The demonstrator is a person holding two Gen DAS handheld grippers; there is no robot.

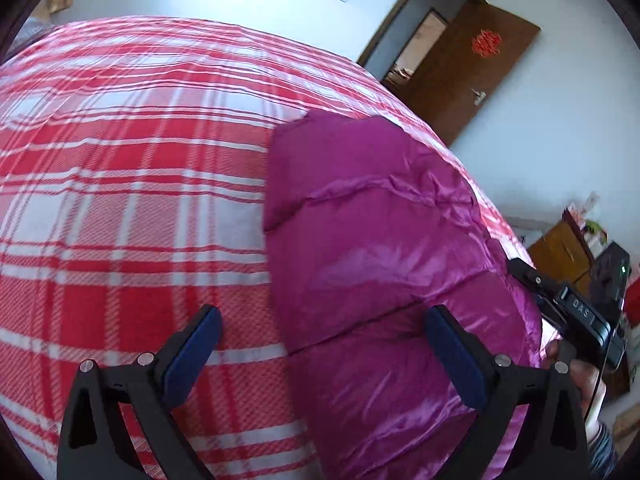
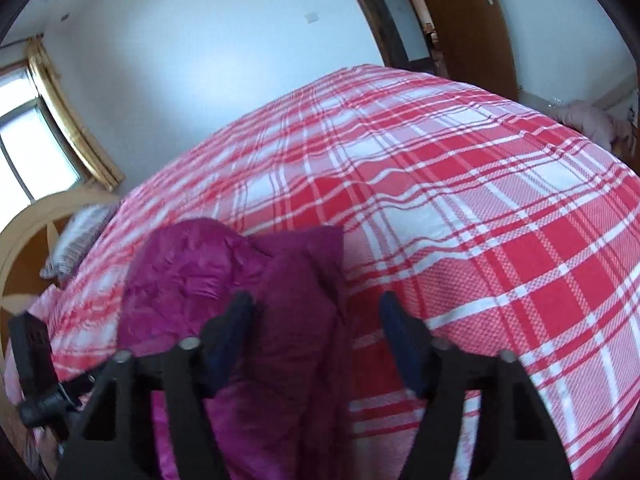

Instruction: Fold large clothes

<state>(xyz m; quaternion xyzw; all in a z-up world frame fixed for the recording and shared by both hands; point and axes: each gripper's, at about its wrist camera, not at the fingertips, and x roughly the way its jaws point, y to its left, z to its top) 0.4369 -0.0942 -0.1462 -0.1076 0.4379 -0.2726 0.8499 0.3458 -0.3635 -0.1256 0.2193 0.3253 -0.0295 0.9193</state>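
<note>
A magenta puffy quilted jacket (image 1: 380, 248) lies folded in a bundle on a bed with a red and white plaid cover (image 1: 120, 168). My left gripper (image 1: 324, 324) hovers over the jacket's near left edge, jaws wide apart, nothing pinched between the blue pads (image 1: 192, 356). In the right wrist view the jacket (image 2: 224, 264) sits at lower left on the plaid cover (image 2: 480, 220). My right gripper (image 2: 316, 312) stands open above the jacket's right edge, its pads apart from the cloth. A hand holds the right gripper's body (image 1: 576, 308) at the jacket's far side.
A brown door (image 1: 472, 68) stands open past the bed's far corner, with wooden furniture (image 1: 560, 244) to the right. A patterned pillow (image 2: 80, 236), a curved wooden headboard (image 2: 28, 232) and a window (image 2: 28, 140) lie left of the bed. Pink clothing (image 2: 592, 120) sits far right.
</note>
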